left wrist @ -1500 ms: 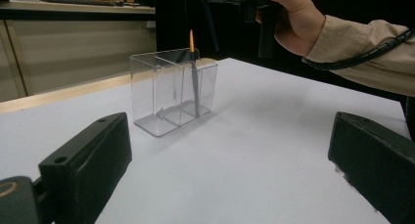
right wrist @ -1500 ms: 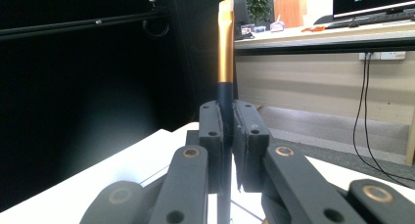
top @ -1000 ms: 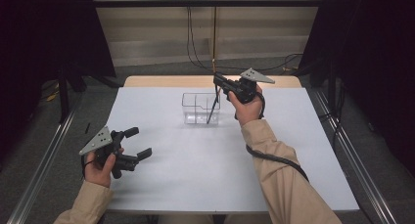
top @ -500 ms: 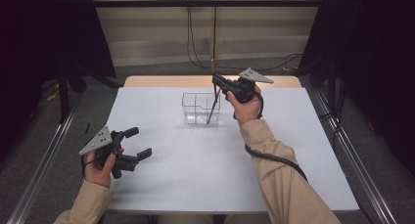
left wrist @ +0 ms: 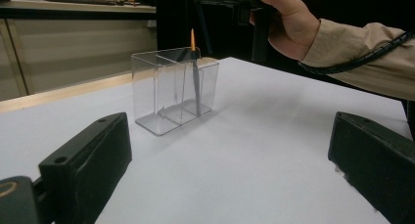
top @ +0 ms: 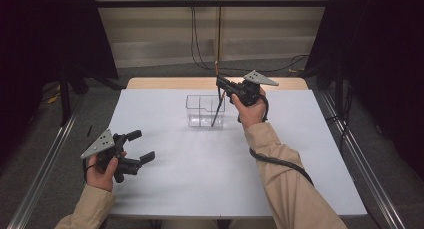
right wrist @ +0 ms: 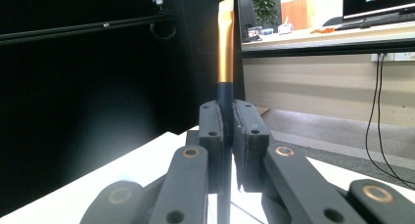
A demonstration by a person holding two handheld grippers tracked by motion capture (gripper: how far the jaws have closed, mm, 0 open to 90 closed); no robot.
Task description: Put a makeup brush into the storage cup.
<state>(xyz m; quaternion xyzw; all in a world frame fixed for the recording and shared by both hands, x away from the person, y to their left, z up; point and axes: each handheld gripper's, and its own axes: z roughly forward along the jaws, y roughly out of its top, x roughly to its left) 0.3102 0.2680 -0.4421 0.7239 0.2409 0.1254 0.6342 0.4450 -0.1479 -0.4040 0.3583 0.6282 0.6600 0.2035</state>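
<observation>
A paintbrush (top: 217, 109) with a dark handle and a gold ferrule (right wrist: 225, 48) stands tilted in a clear divided container (top: 200, 110) at the back middle of the white table (top: 200, 184). My right gripper (top: 220, 82) is shut on the brush's upper handle, just below the ferrule, above the container's right compartment. In the left gripper view the brush (left wrist: 195, 79) leans inside the container (left wrist: 166, 94), its orange tip poking above the rim. My left gripper (top: 141, 146) hovers near the table's front left, open, with nothing between its jaws.
A wooden strip (top: 165, 83) runs along the table's far edge. Cables (top: 195, 44) hang down the wall behind it. Metal rails (top: 45, 159) flank the table on both sides. Dark curtains close in at left and right.
</observation>
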